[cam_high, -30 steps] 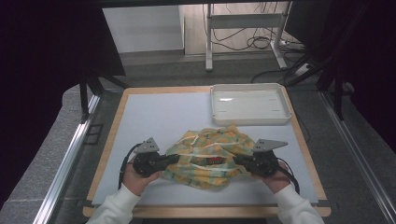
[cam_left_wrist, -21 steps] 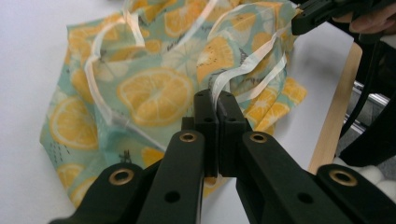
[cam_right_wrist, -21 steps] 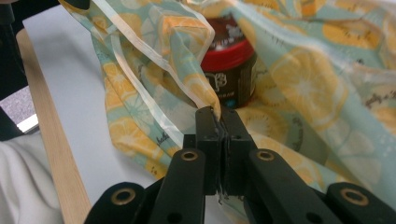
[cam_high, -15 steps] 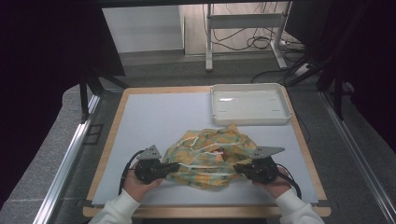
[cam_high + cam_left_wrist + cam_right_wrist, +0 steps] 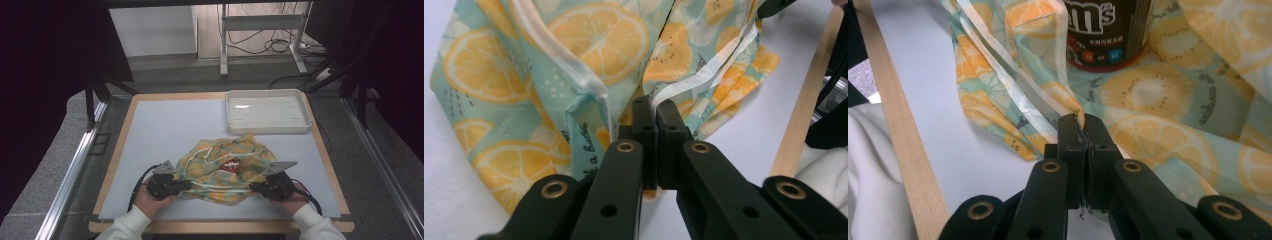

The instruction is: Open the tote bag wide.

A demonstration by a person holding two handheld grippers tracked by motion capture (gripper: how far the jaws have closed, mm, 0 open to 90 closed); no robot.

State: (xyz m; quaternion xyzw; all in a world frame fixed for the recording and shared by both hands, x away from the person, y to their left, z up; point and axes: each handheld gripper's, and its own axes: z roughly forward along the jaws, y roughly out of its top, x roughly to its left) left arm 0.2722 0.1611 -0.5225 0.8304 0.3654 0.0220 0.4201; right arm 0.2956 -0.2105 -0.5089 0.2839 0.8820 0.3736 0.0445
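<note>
cloth (image 5: 222, 167) stretched between claws, left gripper (image 5: 655, 111) and right gripper (image 5: 1081, 122) each apparently clamped on its hem

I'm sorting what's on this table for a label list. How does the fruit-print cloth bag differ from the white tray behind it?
The fruit-print cloth bag is soft, crumpled and patterned with orange slices on teal; the white tray is rigid, plain and rectangular. The bag lies near the person's edge, pinched on either side by the left hand-held gripper and right hand-held gripper; the tray sits untouched at the far right. The bag holds a brown M&M's container; the tray looks empty. Both rest on the table mat.
</note>
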